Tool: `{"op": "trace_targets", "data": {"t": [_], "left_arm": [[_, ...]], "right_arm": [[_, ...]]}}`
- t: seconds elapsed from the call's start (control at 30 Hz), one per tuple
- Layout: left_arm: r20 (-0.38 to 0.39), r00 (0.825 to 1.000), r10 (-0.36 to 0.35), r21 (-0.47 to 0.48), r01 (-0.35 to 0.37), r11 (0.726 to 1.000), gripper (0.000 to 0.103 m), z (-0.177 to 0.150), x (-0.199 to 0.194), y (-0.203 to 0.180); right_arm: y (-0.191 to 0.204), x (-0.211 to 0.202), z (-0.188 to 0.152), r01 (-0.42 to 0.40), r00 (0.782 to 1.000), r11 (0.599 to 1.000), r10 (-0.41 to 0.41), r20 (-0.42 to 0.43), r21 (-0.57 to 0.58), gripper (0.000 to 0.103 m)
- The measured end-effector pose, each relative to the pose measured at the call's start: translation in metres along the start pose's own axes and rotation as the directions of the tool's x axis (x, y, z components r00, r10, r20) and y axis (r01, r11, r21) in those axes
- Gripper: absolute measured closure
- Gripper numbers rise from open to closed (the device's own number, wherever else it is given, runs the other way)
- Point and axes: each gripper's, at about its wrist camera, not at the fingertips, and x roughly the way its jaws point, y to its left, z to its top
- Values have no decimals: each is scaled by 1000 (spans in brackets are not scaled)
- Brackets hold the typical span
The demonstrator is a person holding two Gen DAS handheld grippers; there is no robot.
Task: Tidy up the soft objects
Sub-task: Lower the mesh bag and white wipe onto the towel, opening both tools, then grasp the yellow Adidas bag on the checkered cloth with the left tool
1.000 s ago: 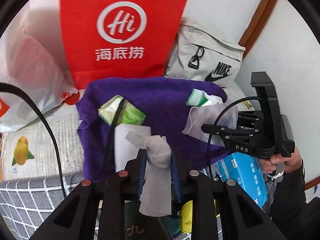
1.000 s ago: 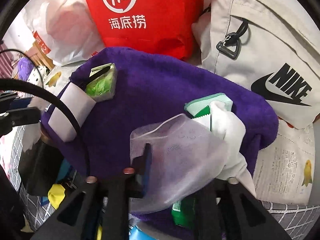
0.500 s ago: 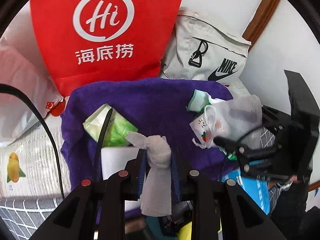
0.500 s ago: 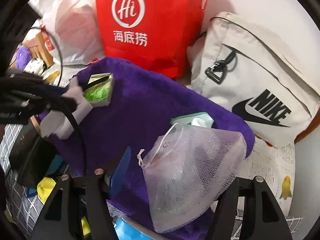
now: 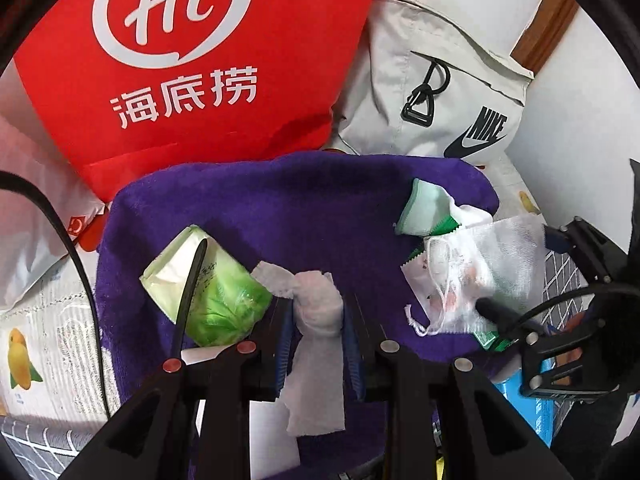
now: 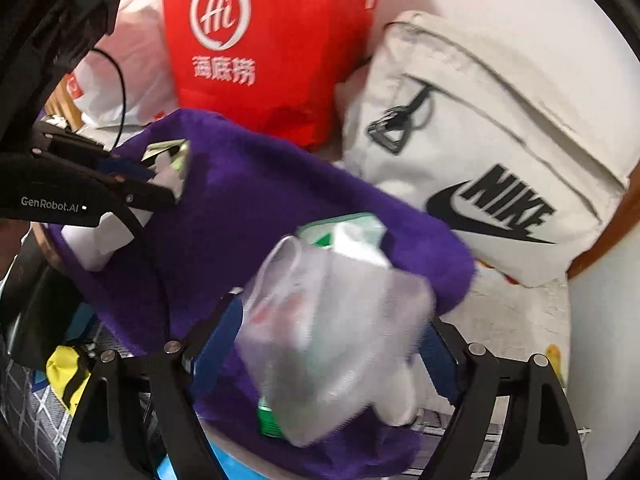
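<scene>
A purple towel (image 5: 304, 208) (image 6: 256, 216) is spread out in front of me. My left gripper (image 5: 318, 312) is shut on a crumpled white tissue (image 5: 316, 344) above the towel's near edge. A green tissue pack (image 5: 208, 292) lies left of it. A white mesh pouch (image 5: 476, 272) (image 6: 332, 320) lies on the towel's right side, beside a mint-green packet (image 5: 424, 208). My right gripper (image 6: 328, 344) is open with its fingers wide on both sides of the pouch, which looks blurred. The left gripper shows in the right wrist view (image 6: 168, 188).
A red bag with a white logo (image 5: 192, 64) (image 6: 264, 40) and a beige Nike bag (image 5: 440, 96) (image 6: 492, 152) stand behind the towel. A white plastic bag (image 5: 32, 216) lies at the left. A blue box (image 5: 532, 412) sits at the lower right.
My right gripper opened and let go of the mesh pouch, which now rests on the towel. My left gripper moved forward over the towel, still holding the tissue.
</scene>
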Motion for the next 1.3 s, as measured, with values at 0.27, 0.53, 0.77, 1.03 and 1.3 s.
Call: {"op": "trace_targets", "data": {"t": [0.27,0.53,0.77,1.03,1.3], "left_arm": [[-24,1000,-17,-24,16,1000,48,4,8,7],[34,999,-14,-40,16,999,48,2,-17,6],[87,996,-2,6,1,1000,44,-21,-60,-6],[105,994,-1,116,-12,993,30,-85,-92,-39],[7,1000,12,250,-13,968,29,-131,-69,-80]], "right_arm": [[-13,-28,-3,-17,998,997,13,60,69,20],[-7,-62,-24,-48,995,990,36,90,131,20],[20,-100,-58,-90,992,987,77,102,132,20],[26,-134,-104,-132,986,956,101,132,260,20],[33,-164,-142,-130,986,944,91,138,303,20]]}}
